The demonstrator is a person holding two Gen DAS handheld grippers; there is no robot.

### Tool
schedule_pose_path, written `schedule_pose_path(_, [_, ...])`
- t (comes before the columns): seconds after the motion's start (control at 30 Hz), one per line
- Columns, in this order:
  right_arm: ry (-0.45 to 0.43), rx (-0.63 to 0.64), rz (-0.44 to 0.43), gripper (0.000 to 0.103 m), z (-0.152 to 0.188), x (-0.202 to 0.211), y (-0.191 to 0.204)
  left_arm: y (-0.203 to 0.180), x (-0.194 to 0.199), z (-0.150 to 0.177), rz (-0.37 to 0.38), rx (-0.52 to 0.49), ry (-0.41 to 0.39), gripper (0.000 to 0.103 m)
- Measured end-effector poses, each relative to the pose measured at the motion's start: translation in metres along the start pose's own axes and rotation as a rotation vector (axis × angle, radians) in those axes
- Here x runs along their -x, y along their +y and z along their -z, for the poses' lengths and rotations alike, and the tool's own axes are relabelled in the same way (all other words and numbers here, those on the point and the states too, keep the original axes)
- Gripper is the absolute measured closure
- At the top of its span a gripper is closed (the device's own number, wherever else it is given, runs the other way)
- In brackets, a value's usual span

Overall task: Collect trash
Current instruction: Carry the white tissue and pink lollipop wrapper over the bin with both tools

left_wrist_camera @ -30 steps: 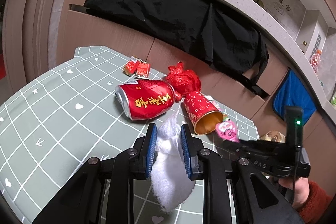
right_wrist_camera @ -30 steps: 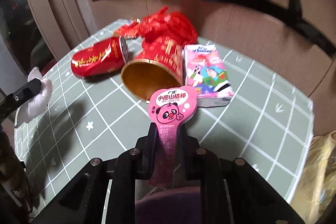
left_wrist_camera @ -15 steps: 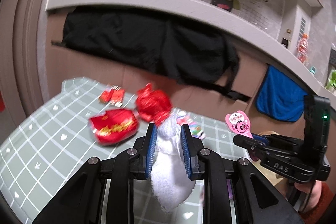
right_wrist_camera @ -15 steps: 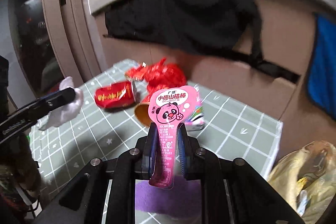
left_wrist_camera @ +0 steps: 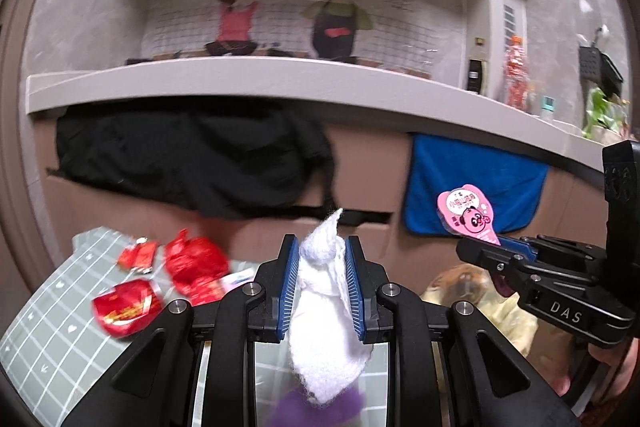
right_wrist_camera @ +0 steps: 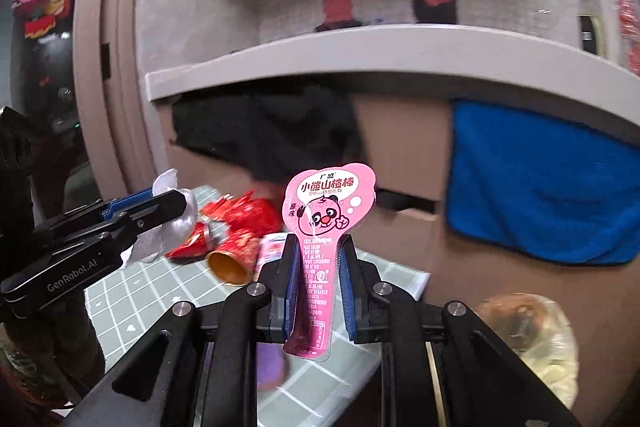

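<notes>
My left gripper is shut on a crumpled white tissue, held high above the green checked table. My right gripper is shut on a pink candy wrapper with a panda face; the wrapper also shows in the left wrist view. On the table lie a crushed red can, a red foil wrapper, small red packets and a red paper cup. A yellowish plastic trash bag sits low at the right, beyond the table's edge.
A black cloth and a blue towel hang under a grey counter ledge behind the table. A pink tissue packet lies beside the cup. A purple object lies on the table under the right gripper.
Both grippers have risen and tilted up, each still holding its item. The table and its litter have dropped lower in both views, and the trash bag has come nearer at the right.
</notes>
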State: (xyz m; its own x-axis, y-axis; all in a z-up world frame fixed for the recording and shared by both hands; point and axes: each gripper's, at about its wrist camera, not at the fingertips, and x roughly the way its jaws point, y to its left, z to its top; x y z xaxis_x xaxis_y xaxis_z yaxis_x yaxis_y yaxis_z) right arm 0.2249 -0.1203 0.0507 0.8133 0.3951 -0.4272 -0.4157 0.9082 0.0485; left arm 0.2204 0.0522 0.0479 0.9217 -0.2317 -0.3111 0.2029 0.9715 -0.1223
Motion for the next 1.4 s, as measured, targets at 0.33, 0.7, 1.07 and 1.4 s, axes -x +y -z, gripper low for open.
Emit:
schedule_pose_path(0.33, [-0.074,-0.041,0.178,0.086,0.005,0.064,-0.072,-0.086,-0.025,-0.01,0.132,-0.079,-0.022,0.079])
schedule_pose_path(0.7, [-0.062,-0.118,0.259,0.086,0.029,0.084,-0.126,-0.149,-0.062,0.001,0.247,-0.111,0.032,0.079])
schedule_pose_path(1.07, [0.001,-0.218,0.276,0.086,0.061,0.072,-0.17,-0.179,-0.11,0.035,0.31,-0.118,0.149,0.079])
schedule_pose_path(1.4, [0.071,-0.283,0.253,0.086,0.082,0.044,-0.194,-0.179,-0.144,0.051,0.315,-0.107,0.229,0.079])
